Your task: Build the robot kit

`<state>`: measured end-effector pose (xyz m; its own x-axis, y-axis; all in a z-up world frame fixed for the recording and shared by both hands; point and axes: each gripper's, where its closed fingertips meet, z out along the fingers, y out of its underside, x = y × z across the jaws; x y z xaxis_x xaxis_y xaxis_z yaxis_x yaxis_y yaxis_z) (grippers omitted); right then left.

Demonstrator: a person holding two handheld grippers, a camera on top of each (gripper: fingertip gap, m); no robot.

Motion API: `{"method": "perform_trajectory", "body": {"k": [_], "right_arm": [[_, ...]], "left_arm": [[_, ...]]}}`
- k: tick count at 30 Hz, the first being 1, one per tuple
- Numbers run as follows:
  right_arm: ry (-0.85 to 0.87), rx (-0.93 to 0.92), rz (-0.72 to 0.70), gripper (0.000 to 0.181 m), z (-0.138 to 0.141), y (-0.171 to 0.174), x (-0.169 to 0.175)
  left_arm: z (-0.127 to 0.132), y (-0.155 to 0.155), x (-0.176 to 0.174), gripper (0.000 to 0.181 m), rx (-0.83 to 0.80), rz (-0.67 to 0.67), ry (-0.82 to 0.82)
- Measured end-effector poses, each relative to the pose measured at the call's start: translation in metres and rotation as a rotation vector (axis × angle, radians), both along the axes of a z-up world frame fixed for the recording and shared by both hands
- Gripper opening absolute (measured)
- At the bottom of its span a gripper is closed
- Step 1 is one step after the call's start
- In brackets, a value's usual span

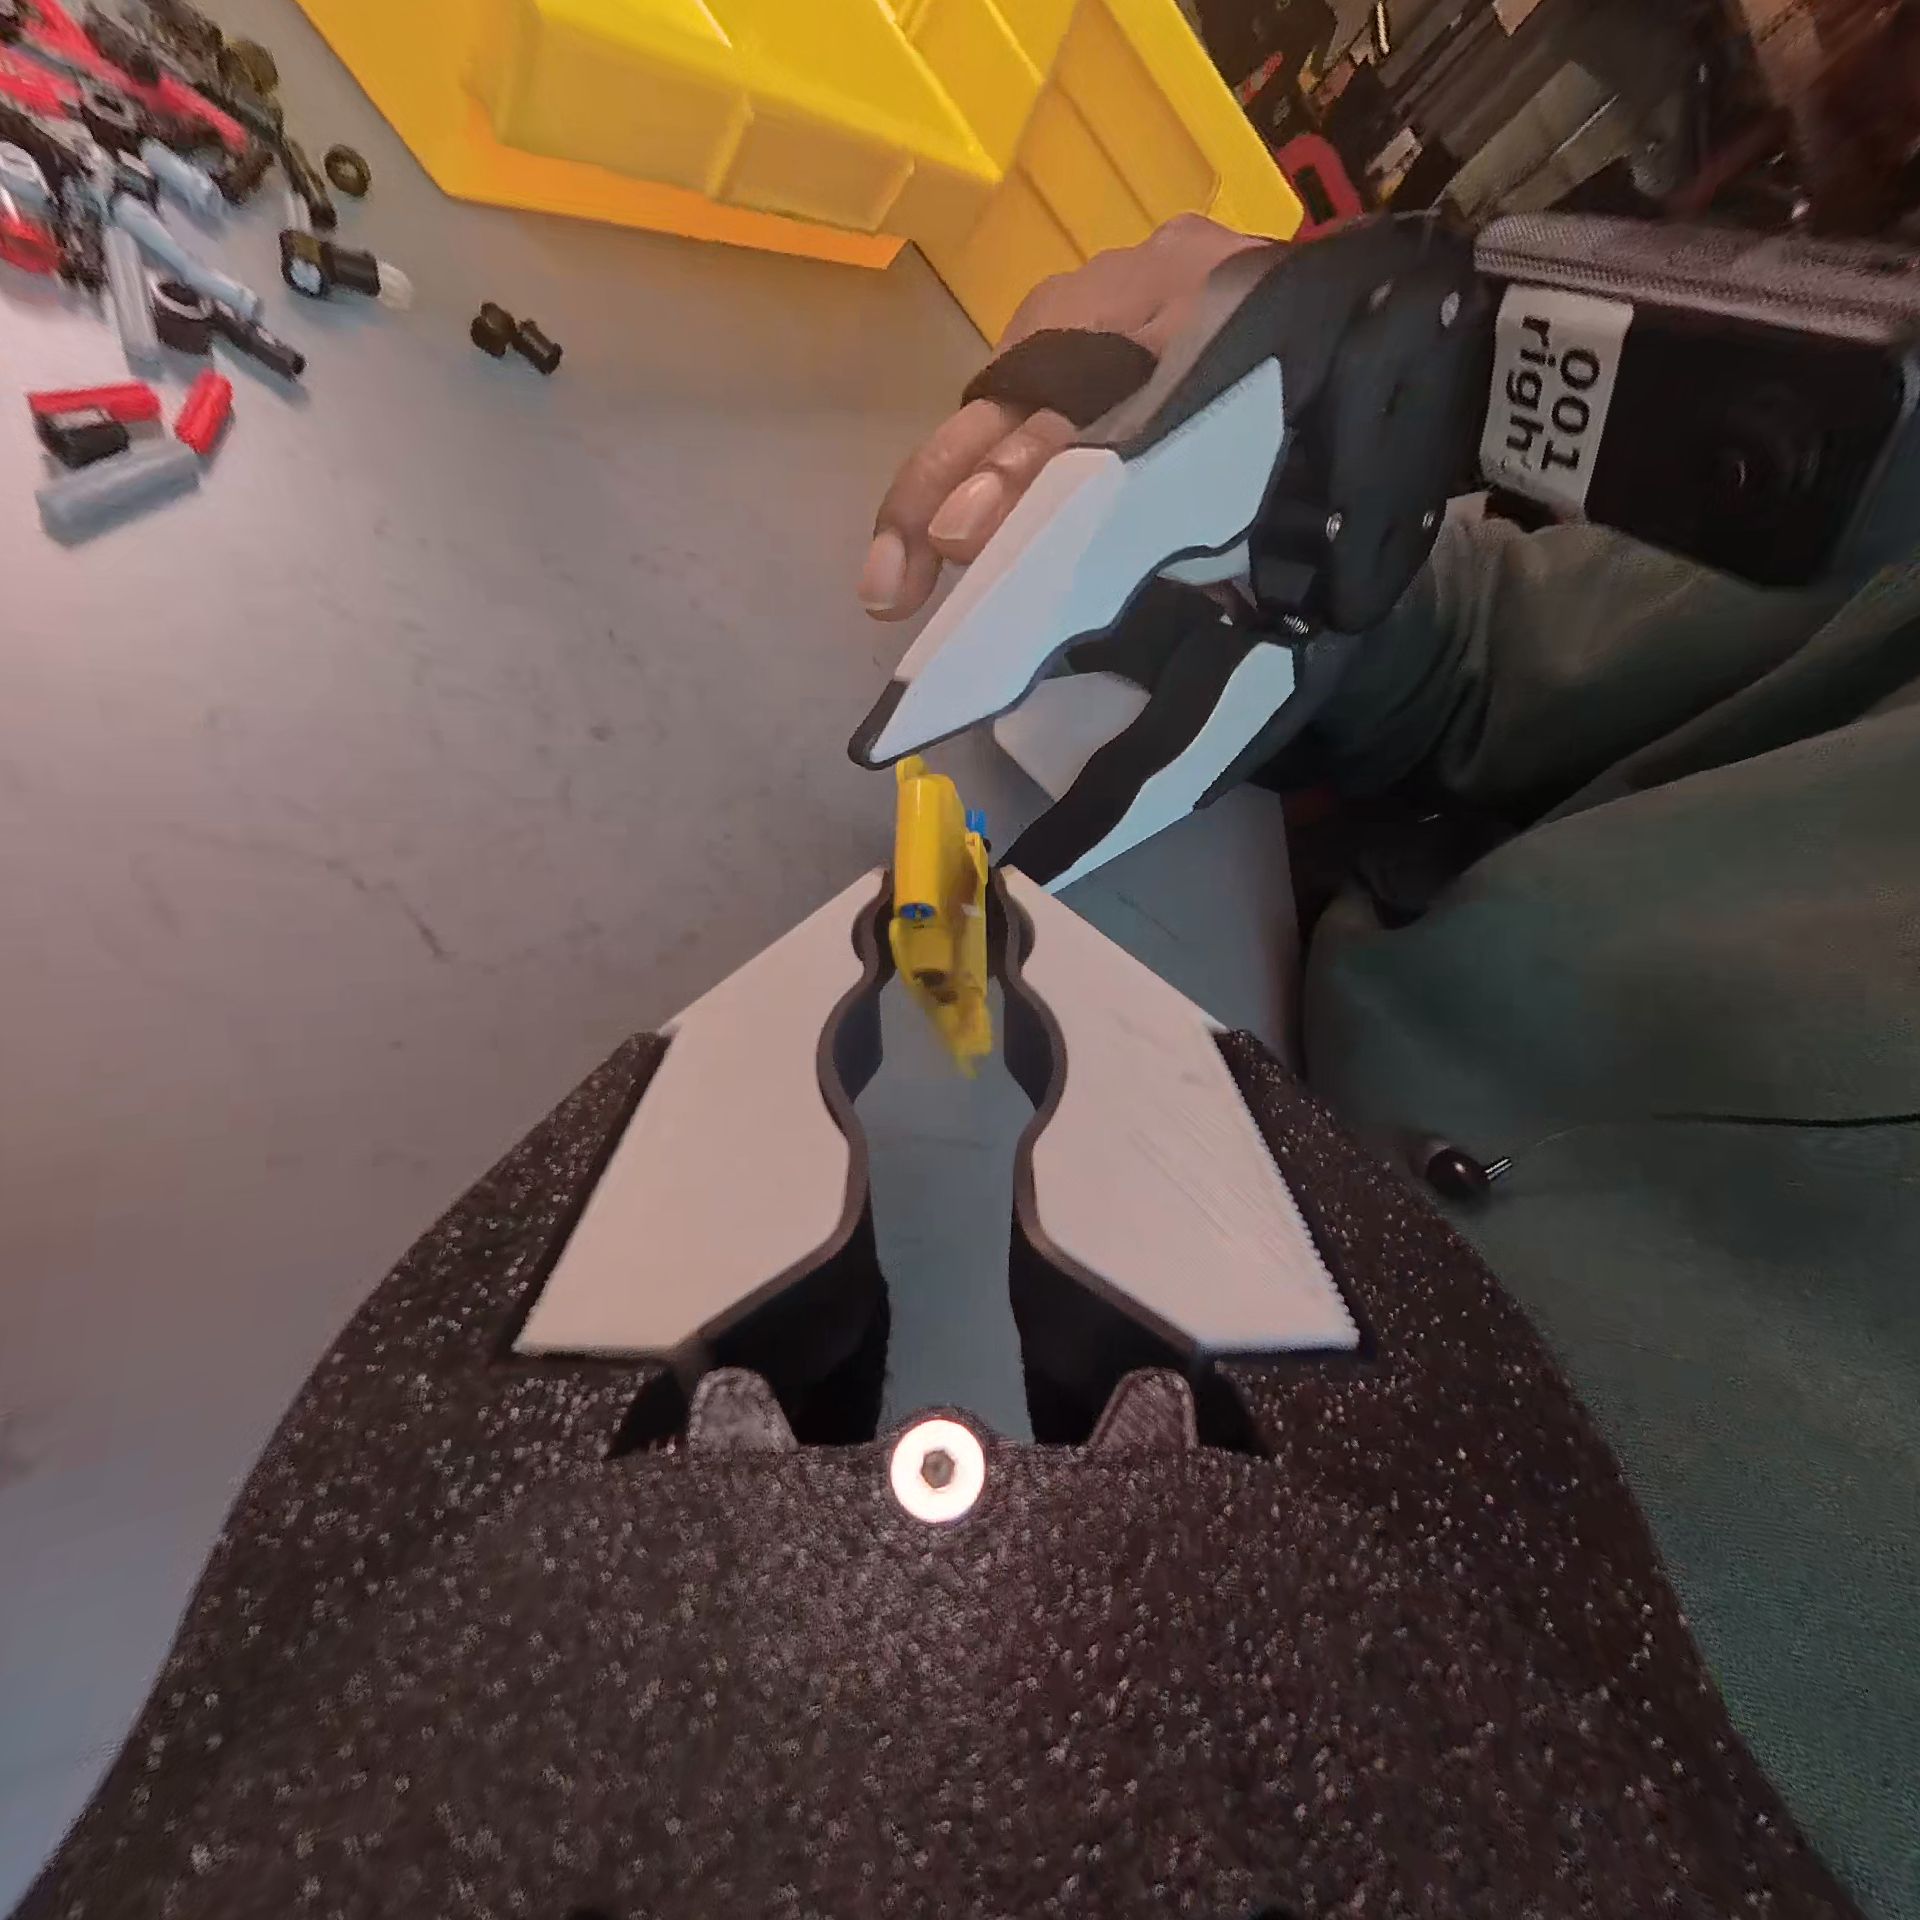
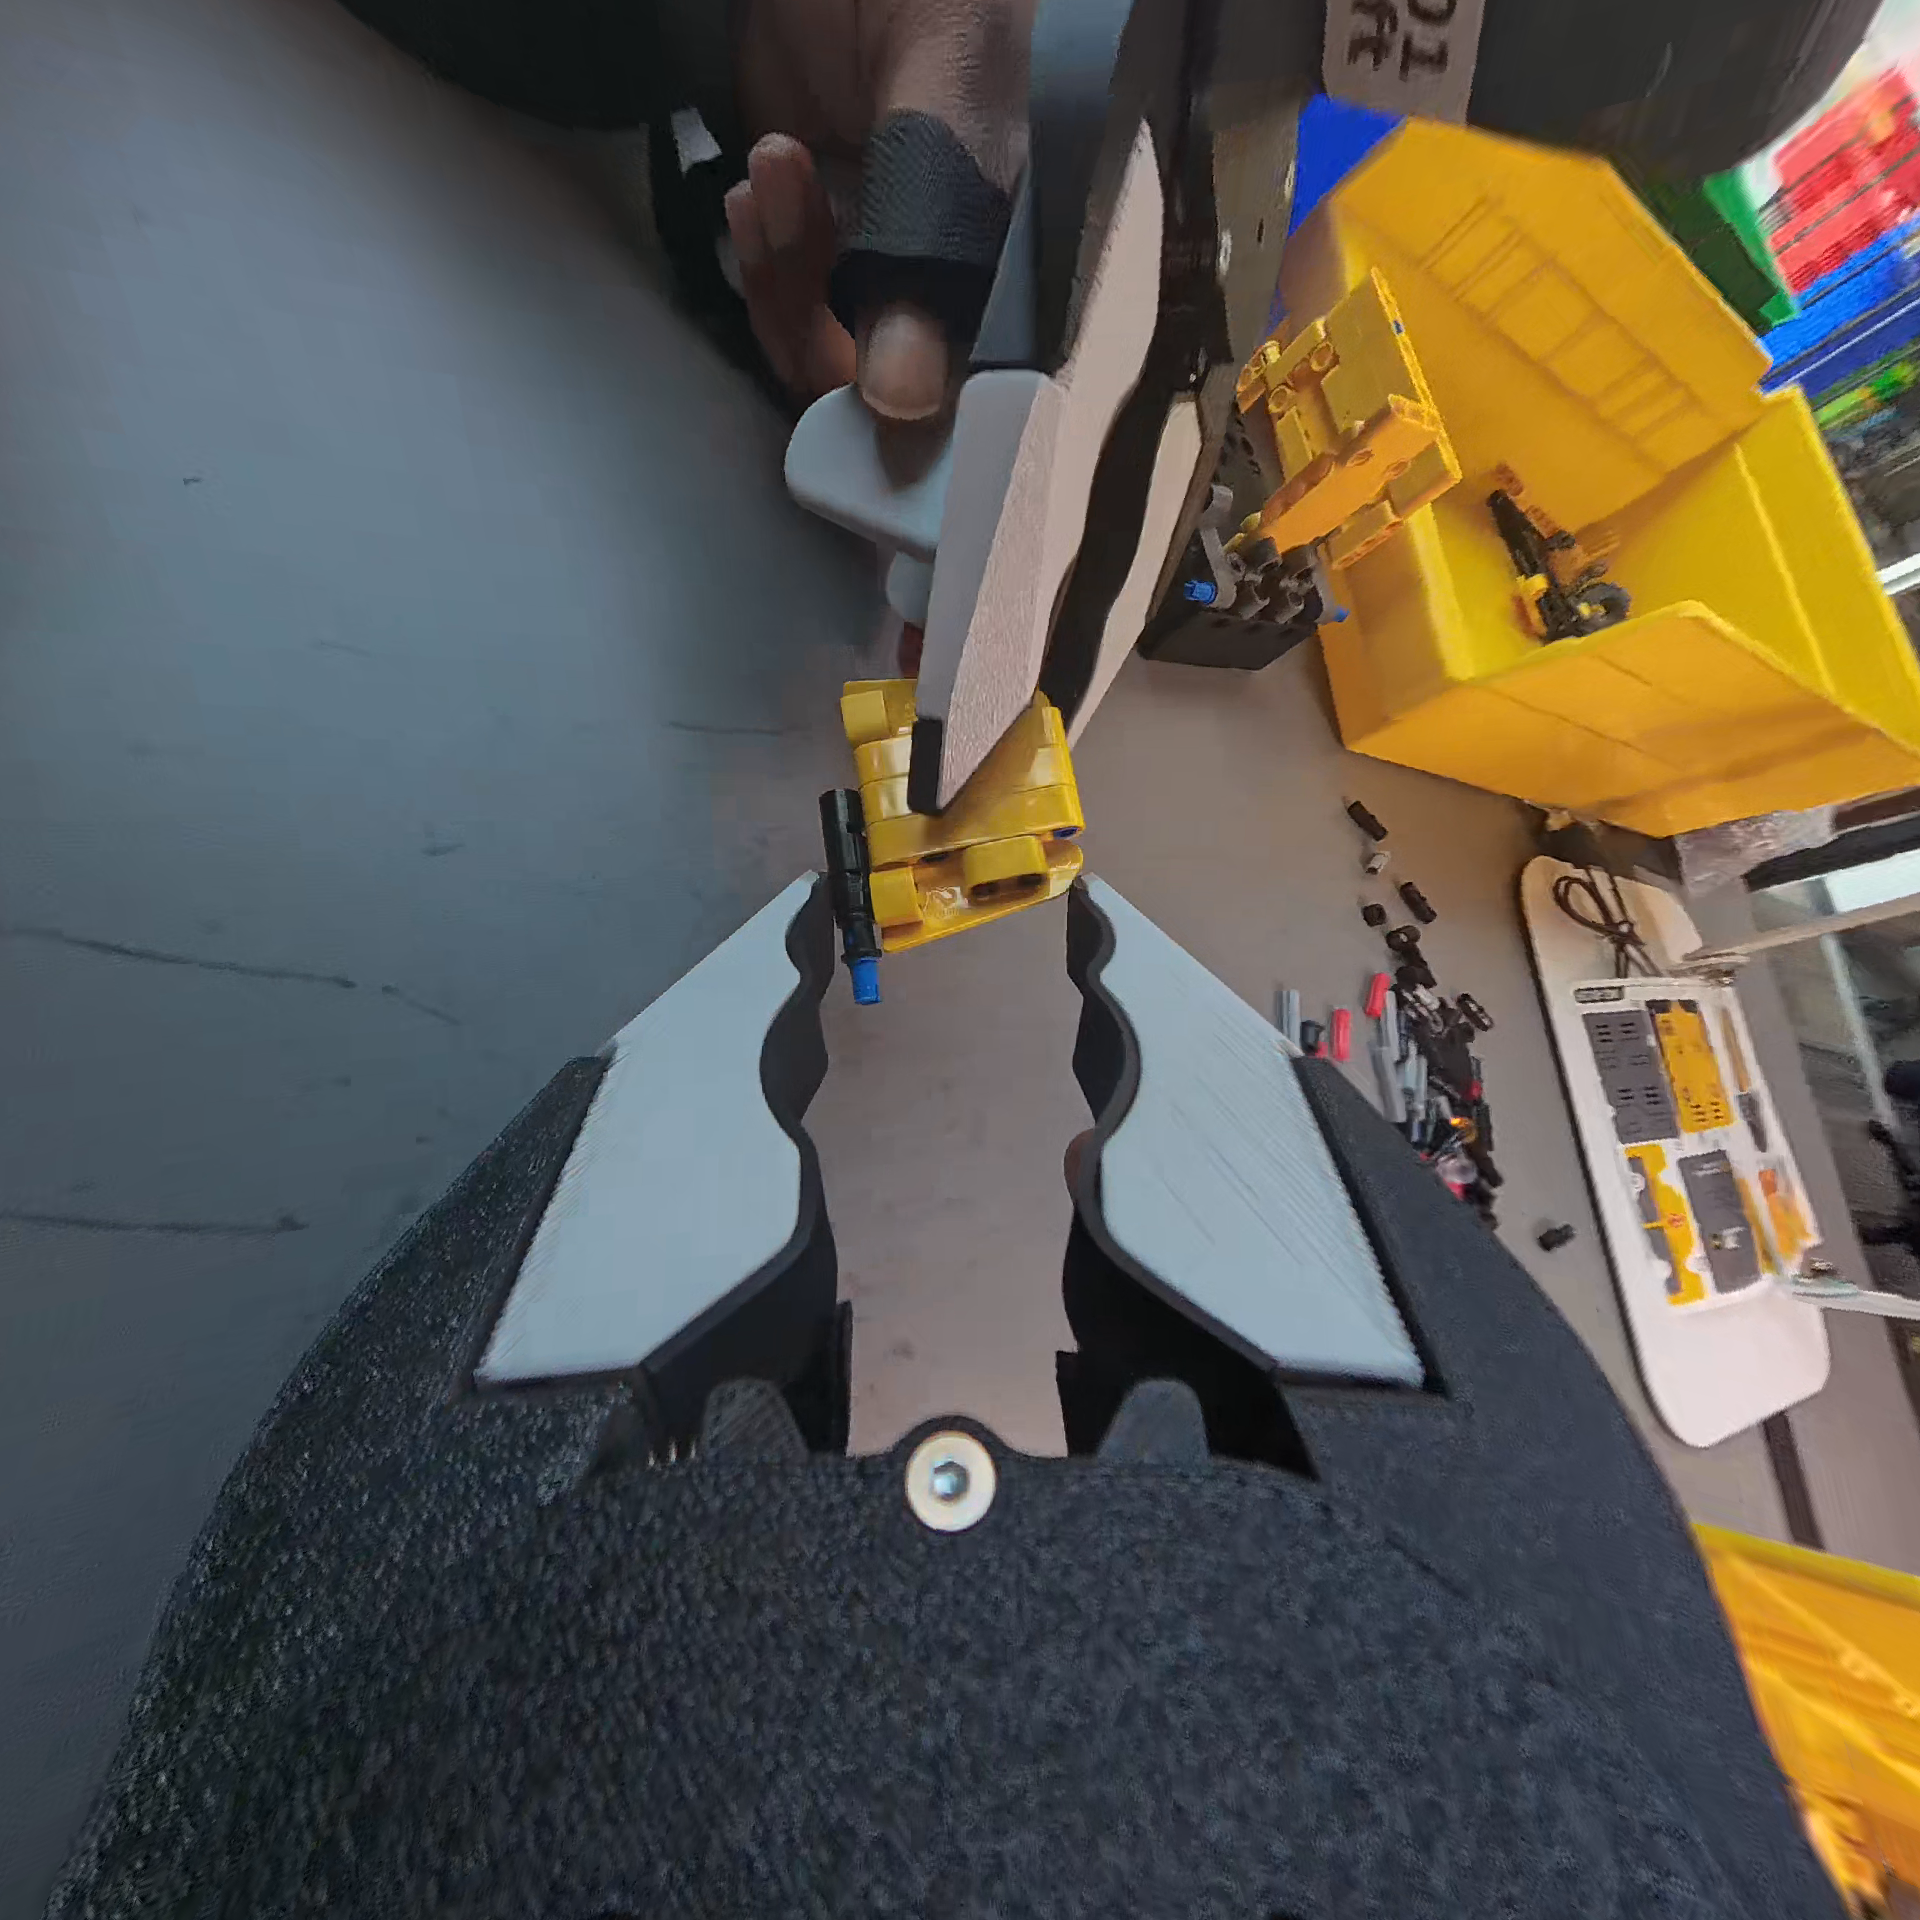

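Left gripper (image 1: 940,883) at frame centre, fingertips nearly together — clamped on small yellow assembly (image 1: 940,935). Right gripper (image 1: 961,821) enters from upper right of left wrist view, jaws spread, tips just beside left gripper's tips. Right hand (image 1: 1049,416) wraps right gripper's handle — black strap over one finger. Green sleeve (image 1: 1621,644) behind.

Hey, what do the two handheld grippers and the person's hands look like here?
Both the left gripper and the right gripper have speckled black bodies, pale grey wedge fingers with wavy black inner edges, and a silver screw. Each carries a white label. A black strap wraps one finger of each hand. The sleeve is dark green.
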<state>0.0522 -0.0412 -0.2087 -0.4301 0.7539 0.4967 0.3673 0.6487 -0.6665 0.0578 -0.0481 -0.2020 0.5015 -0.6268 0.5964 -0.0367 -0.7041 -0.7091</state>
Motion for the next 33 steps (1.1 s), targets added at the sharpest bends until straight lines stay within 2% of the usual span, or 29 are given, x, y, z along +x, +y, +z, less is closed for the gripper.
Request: {"method": "perform_trajectory", "body": {"k": [3, 6, 8, 13, 17, 21, 24, 26, 29, 31, 33], "right_arm": [[-0.114, -0.152, -0.024, 0.045, -0.008, 0.002, 0.010], [-0.216, -0.228, -0.042, 0.045, -0.018, 0.001, 0.017], [-0.275, -0.231, -0.045, 0.044, -0.026, -0.001, 0.020], [-0.277, -0.222, -0.046, 0.045, -0.027, -0.002, 0.019], [-0.249, -0.247, -0.064, 0.052, -0.023, 0.005, 0.019], [-0.154, -0.316, -0.103, 0.065, -0.002, 0.015, 0.014], [-0.086, -0.349, -0.137, 0.064, 0.009, 0.024, 0.010], [-0.060, -0.357, -0.138, 0.052, 0.012, 0.027, 0.010], [-0.043, -0.330, -0.141, 0.019, 0.012, 0.031, 0.011], [-0.064, -0.325, -0.133, 0.011, 0.009, 0.031, 0.015], [-0.091, -0.334, -0.114, 0.010, 0.006, 0.028, 0.019]], "left_arm": [[0.005, 0.008, -0.011, 0.033, 0.173, 0.030, 0.126], [0.011, 0.011, -0.014, 0.048, 0.321, 0.024, 0.227], [0.005, 0.008, -0.012, 0.049, 0.362, -0.007, 0.294], [-0.017, 0.001, -0.004, 0.047, 0.356, -0.091, 0.430], [-0.013, 0.001, -0.004, 0.046, 0.395, -0.082, 0.428], [0.017, 0.011, -0.011, 0.048, 0.488, 0.021, 0.325], [0.034, 0.017, -0.022, 0.056, 0.528, 0.094, 0.276], [0.039, 0.019, -0.027, 0.048, 0.545, 0.122, 0.265], [0.037, 0.022, -0.034, 0.021, 0.558, 0.141, 0.284], [0.035, 0.022, -0.034, 0.002, 0.597, 0.123, 0.317], [0.031, 0.019, -0.030, 0.000, 0.637, 0.080, 0.358]]}}
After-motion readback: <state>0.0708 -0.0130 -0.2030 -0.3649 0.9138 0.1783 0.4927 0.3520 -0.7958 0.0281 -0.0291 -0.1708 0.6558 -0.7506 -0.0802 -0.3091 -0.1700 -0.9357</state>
